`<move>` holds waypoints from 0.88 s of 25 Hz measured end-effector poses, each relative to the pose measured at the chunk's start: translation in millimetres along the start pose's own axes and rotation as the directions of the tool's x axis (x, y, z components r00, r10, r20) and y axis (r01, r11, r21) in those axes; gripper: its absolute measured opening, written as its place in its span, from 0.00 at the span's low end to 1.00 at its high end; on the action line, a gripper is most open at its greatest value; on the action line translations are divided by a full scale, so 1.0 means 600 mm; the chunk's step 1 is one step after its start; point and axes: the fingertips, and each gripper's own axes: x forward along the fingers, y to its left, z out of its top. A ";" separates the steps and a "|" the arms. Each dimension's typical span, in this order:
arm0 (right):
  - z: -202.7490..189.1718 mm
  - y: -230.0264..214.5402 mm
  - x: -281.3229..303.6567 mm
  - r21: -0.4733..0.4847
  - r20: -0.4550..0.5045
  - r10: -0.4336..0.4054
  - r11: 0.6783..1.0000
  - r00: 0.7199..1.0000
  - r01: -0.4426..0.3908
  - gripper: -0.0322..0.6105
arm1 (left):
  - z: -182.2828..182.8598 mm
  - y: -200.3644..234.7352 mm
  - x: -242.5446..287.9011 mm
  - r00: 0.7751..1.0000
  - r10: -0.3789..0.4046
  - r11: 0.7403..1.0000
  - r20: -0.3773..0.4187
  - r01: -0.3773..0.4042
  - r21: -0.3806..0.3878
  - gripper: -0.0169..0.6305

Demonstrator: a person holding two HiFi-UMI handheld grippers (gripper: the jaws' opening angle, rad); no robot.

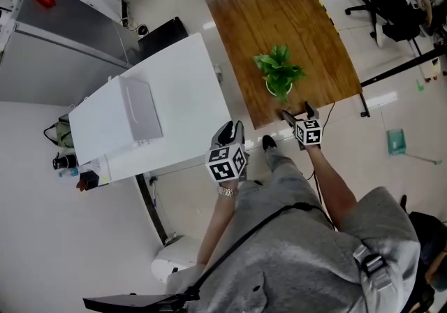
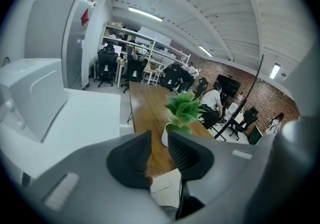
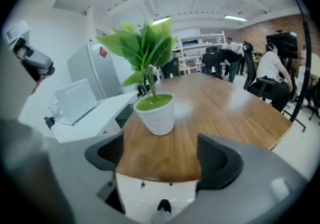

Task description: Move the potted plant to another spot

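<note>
Potted plant (image 1: pixel 279 74) sitting upright on wooden table (image 1: pixel 279 18), close to table's near end. Right claw (image 1: pixel 296 110) hovering just off table's near edge, pointing at pot, jaws spread wide w/ nothing btwn. Left claw (image 1: pixel 232 130) hanging off table's near-left corner, jaws showing only a narrow gap, gripping nothing.

Bright, even office light falls from ceiling strip lights (image 2: pixel 145 14), leaving only faint shadows. The wooden table (image 3: pixel 235 113) carries a pale sheen (a whitish smear in the right gripper view). Both gripper views bulge fisheye-fashion, with black corners; the head view is sharp.
</note>
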 end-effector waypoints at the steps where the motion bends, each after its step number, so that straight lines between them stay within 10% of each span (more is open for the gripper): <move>1: 0.006 0.016 -0.016 0.012 0.009 0.009 1.000 1.000 -0.009 0.68 | -0.007 -0.003 -0.012 1.000 -0.004 1.000 0.004 0.004 0.001 0.21; 8: 0.057 0.199 -0.136 -0.005 0.060 0.033 0.999 0.998 -0.032 0.05 | -0.087 -0.004 -0.133 0.999 -0.011 1.000 0.052 0.011 0.004 0.21; 16: -0.032 0.492 -0.316 0.007 -0.120 0.260 0.965 0.958 -0.261 0.06 | -0.255 0.013 -0.272 1.000 0.012 0.999 -0.021 -0.013 -0.038 0.19; 22: -0.021 0.520 -0.375 -0.045 -0.120 0.290 0.954 0.949 -0.297 0.11 | -0.228 -0.021 -0.297 0.999 0.008 1.000 0.045 -0.007 -0.016 0.19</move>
